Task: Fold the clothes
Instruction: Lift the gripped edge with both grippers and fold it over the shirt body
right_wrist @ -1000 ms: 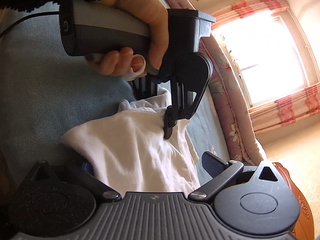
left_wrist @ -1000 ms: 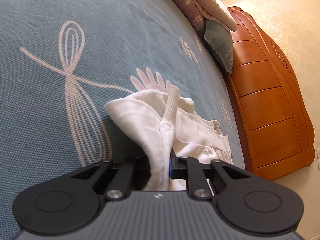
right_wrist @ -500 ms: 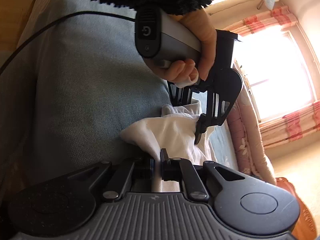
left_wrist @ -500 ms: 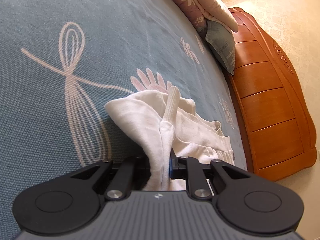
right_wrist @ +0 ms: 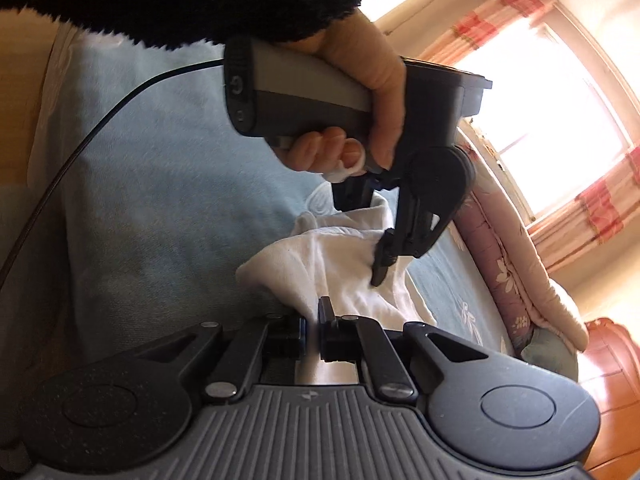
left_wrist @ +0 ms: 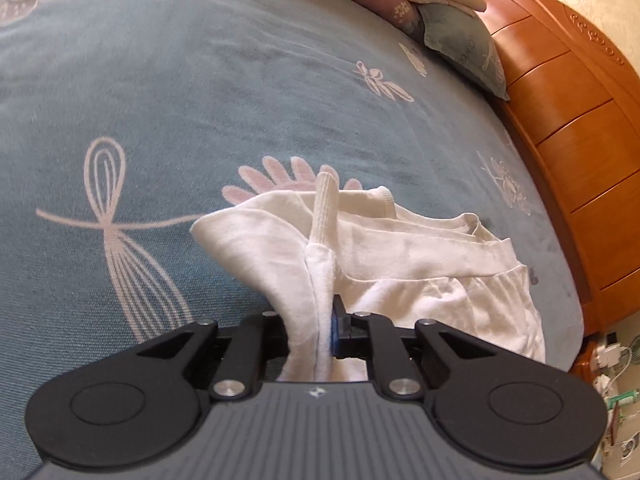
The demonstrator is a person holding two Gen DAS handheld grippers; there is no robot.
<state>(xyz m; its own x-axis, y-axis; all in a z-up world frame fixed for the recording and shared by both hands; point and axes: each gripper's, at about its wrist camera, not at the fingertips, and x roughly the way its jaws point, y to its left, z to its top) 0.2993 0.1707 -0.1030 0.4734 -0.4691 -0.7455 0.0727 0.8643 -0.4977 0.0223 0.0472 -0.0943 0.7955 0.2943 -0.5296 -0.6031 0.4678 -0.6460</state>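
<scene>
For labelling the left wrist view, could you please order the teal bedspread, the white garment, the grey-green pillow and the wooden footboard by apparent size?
1. Teal patterned bedspread.
2. Orange wooden footboard.
3. Crumpled white garment, close to the camera, so the rank against the footboard is unsure.
4. Grey-green pillow.

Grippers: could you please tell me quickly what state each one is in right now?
Left gripper: closed on the white garment.
Right gripper: closed on the same white garment, at another edge.

bed: teal floral bedspread (left_wrist: 240, 80) | wooden footboard (left_wrist: 568, 128) | sunlit window (right_wrist: 560, 112), red-checked curtains (right_wrist: 600, 204)
</scene>
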